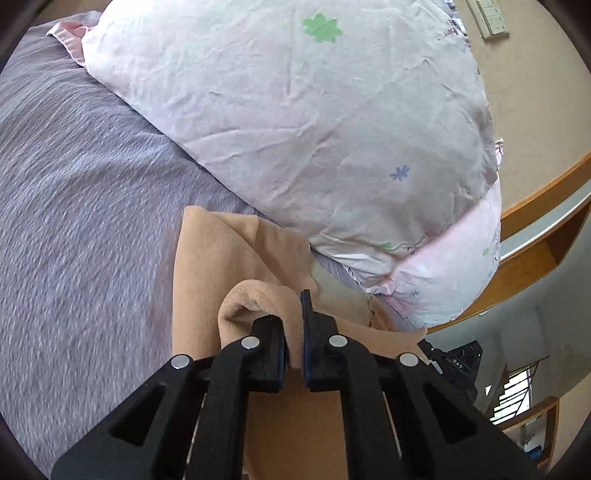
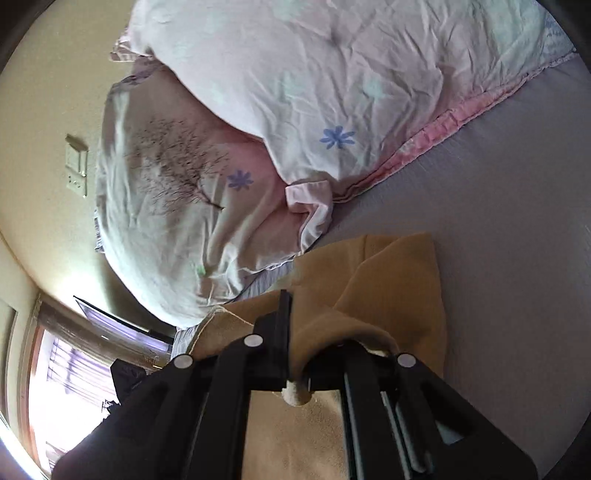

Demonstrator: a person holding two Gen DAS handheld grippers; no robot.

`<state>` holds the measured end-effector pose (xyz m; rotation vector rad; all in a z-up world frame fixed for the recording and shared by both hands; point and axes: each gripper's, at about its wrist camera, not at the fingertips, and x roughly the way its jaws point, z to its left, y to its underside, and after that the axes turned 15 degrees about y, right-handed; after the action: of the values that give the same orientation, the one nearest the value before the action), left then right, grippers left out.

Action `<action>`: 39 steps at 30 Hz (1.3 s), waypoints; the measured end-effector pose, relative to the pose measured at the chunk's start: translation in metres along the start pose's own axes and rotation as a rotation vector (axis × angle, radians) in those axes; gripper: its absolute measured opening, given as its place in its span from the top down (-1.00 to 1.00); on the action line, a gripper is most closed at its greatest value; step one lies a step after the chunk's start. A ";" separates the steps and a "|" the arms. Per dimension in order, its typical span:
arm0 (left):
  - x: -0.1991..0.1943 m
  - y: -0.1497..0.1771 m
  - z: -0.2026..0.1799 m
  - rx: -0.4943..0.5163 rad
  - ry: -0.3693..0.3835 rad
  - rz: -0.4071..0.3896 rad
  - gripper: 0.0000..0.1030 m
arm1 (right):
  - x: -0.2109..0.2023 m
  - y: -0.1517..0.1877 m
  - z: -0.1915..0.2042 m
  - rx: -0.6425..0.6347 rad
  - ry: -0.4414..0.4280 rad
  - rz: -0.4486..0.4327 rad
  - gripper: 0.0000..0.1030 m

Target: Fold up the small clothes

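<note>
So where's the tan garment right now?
The tan garment lies on the purple bedsheet just below the floral pillow, pinched by both the left gripper and right gripper.

Garment (image 1: 236,266): plain tan, a peach-orange cast in the left wrist view, more mustard-brown in the right wrist view (image 2: 402,280); inner face paler, cream, fleecy.

Bed sheet (image 1: 85,192): grey-lilac with fine, dense, lighter streaks, heathered.

Quilt (image 1: 295,122): very pale pink-white, scattered flower prints: one green clover shape, small blue-violet daisies. Border band a stronger pink.

Pillow (image 2: 166,206): pale pink and off-white, dark bare-branched tree print, one blue-violet daisy.

Left tongs (image 1: 293,343): matte black, silver round rivets, blue pads on the inner faces. Right tongs (image 2: 295,339): same black with silver rivets.

Wall (image 1: 532,96): beige. Wall switch (image 1: 489,16): white. Shelf (image 1: 546,243): orange-brown wood.
</note>
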<state>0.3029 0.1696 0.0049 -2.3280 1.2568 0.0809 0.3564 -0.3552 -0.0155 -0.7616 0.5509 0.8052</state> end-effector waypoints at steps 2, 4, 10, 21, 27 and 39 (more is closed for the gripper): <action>0.002 -0.009 0.001 -0.007 -0.001 -0.013 0.88 | 0.013 -0.009 0.003 0.013 0.030 0.009 0.89; 0.004 -0.017 0.006 -0.041 0.006 -0.026 0.88 | 0.030 -0.016 0.006 0.031 0.073 0.031 0.77; -0.002 -0.033 0.010 -0.044 -0.041 -0.121 -0.22 | 0.037 -0.022 0.007 0.087 0.147 -0.010 0.20; -0.048 0.011 -0.012 0.051 -0.140 0.093 -0.57 | -0.064 0.020 0.028 -0.136 0.112 -0.224 -0.55; -0.018 0.034 -0.016 0.076 -0.214 0.192 -0.49 | -0.078 0.034 -0.003 -0.014 0.020 -0.250 -0.58; 0.002 0.023 -0.063 -0.053 -0.031 0.089 0.63 | -0.088 0.032 -0.011 0.032 -0.066 -0.303 -0.59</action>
<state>0.2746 0.1300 0.0507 -2.3062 1.3581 0.1815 0.2779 -0.3862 0.0260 -0.7638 0.3767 0.5375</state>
